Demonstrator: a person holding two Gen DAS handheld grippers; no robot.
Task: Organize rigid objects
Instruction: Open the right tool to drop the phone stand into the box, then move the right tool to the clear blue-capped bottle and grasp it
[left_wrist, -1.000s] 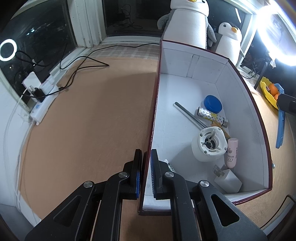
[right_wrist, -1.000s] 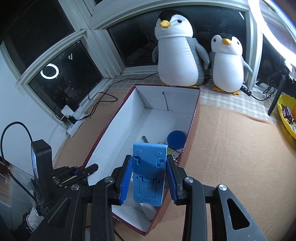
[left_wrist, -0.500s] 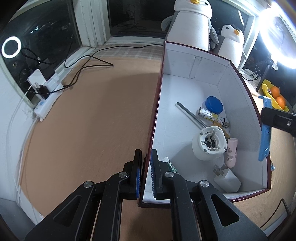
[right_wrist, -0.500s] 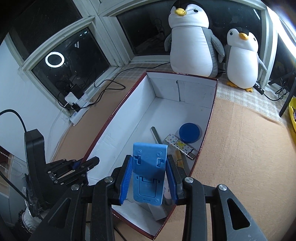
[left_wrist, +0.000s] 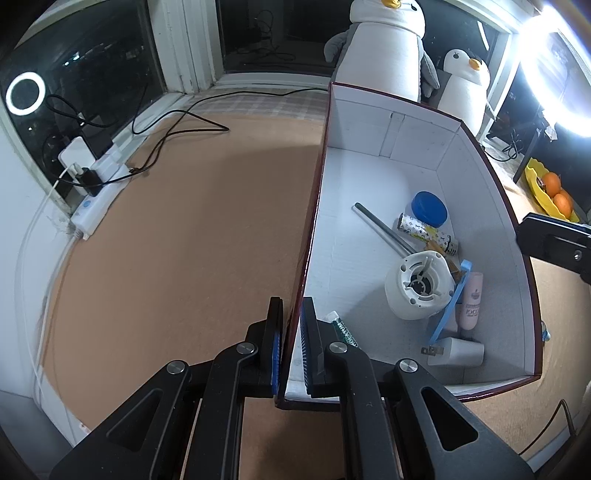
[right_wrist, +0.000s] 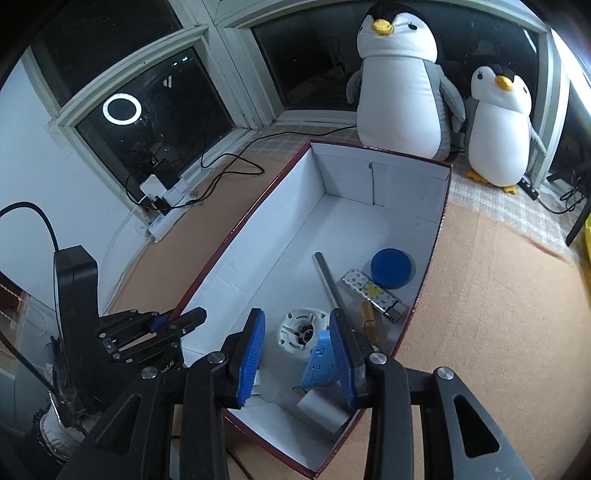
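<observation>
Left wrist view: the left gripper (left_wrist: 291, 332) is clamped on the near left wall of the box (left_wrist: 484, 221), one finger outside the wall and one inside, the pads nearly together with the wall between them. This view alone shows the blue phone stand (left_wrist: 451, 301) edge-on, tilted, leaning against the white round part (left_wrist: 419, 290) and just beside the pink bottle (left_wrist: 471, 301), with the white charger (left_wrist: 458, 352) at its foot; a green tube (left_wrist: 343, 330) lies by the inner finger. It also shows fruit in a yellow tray (left_wrist: 535, 188) beyond the right wall. Right wrist view: the right gripper (right_wrist: 297, 354) hangs above the near end of the box with its jaws spread wide and nothing held; the stand appears just beside the right finger (right_wrist: 341, 360), but whether they touch cannot be told. Only this view shows both penguin toys (right_wrist: 402, 85) whole, standing behind the far wall. Along the right wall lie the blue lid (right_wrist: 391, 267), the patterned tube (right_wrist: 373, 293) and the metal rod (right_wrist: 327, 280). The left and far parts of the box floor are bare white; brown mat (right_wrist: 491, 314) lies open on both sides of the box.
</observation>
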